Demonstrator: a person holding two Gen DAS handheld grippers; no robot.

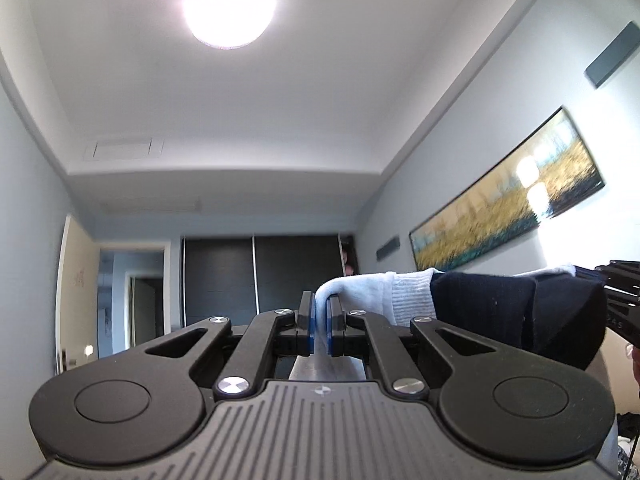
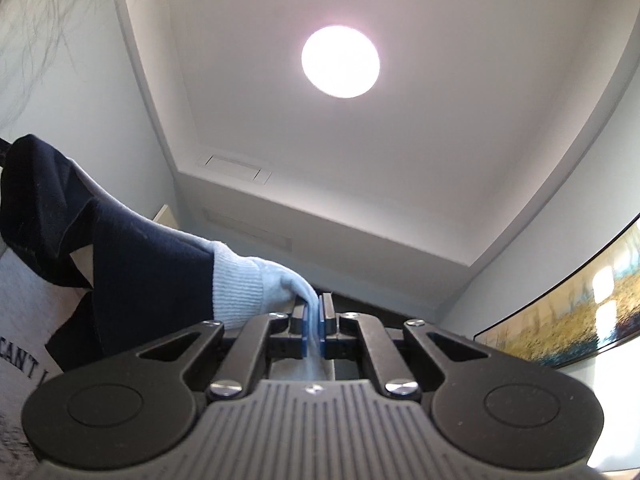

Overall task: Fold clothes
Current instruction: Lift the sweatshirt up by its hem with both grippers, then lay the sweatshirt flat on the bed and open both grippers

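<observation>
A garment in navy and light blue (image 1: 480, 304) hangs stretched in the air between my two grippers. My left gripper (image 1: 320, 308) is shut on a light-blue edge of it, and the cloth runs off to the right, with a ribbed light-blue band meeting the navy part. My right gripper (image 2: 318, 312) is shut on another light-blue edge of the same garment (image 2: 152, 264), which trails to the left. Both cameras point up toward the ceiling. The right gripper's black body (image 1: 620, 296) shows at the right edge of the left wrist view.
A round ceiling lamp (image 1: 230, 2) glows overhead. A long framed painting (image 1: 508, 196) hangs on the right wall. Dark wardrobe doors (image 1: 260, 276) and an open doorway (image 1: 132, 288) lie ahead. A person's white printed shirt (image 2: 24, 320) and hair are at the left of the right wrist view.
</observation>
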